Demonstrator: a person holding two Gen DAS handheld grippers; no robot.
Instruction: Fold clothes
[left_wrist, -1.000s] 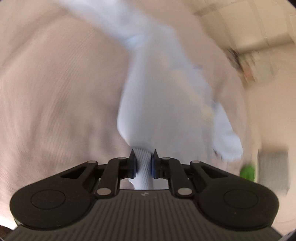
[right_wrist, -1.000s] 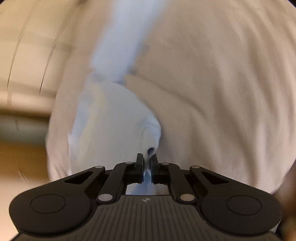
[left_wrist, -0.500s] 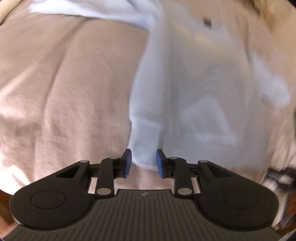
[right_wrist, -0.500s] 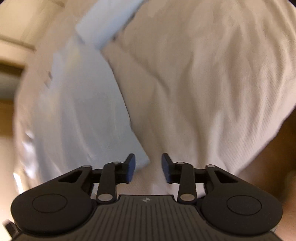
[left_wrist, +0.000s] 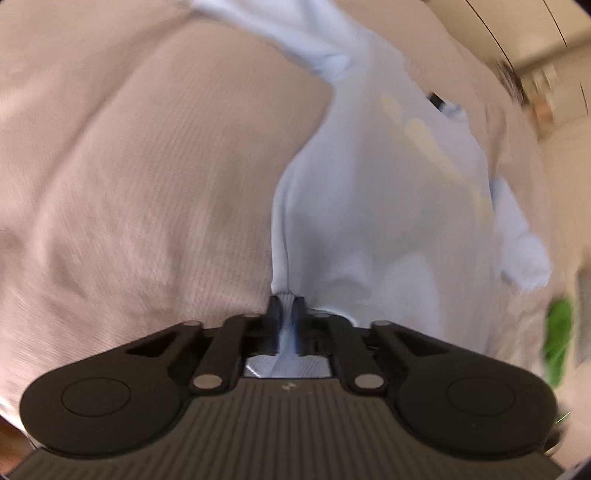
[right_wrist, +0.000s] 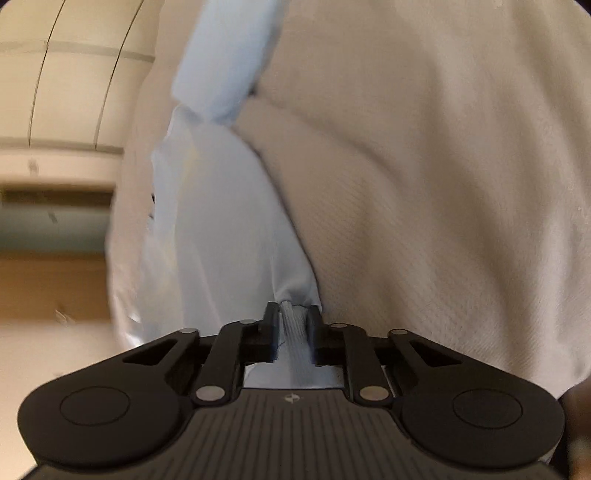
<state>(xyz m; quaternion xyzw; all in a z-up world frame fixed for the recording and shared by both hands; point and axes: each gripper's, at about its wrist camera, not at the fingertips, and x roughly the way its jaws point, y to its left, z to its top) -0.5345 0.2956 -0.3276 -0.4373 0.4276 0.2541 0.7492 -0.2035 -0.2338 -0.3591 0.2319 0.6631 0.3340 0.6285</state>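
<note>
1. A beige knit cover (left_wrist: 155, 177) spreads over the whole surface, creased into soft ridges; what lies under it cannot be told.
2. Beyond the cover's far edge, the left view shows pale wall panels (left_wrist: 546, 44) with dark seams.
3. The right view shows pale panels (right_wrist: 66, 74) too, and below them a grey-blue band above a tan one, both blurred.
4. A light blue top (left_wrist: 376, 206) lies on the cover, its hem nearest the tongs and a sleeve (left_wrist: 306, 37) trailing away at the far end.
5. Faint yellow marks run across the top's chest.
6. The left tongs (left_wrist: 286, 308) are clamped on the ribbed hem at one corner of the top.
7. The right tongs (right_wrist: 293, 317) have the hem's other corner between them and are closing; the pads press on the ribbed cloth.
8. To the right of the top, off the cover's edge, sits something bright green (left_wrist: 557, 339), too blurred to name.
9. Small clutter (left_wrist: 532, 96) beyond the top's far right is also a blur.
</note>
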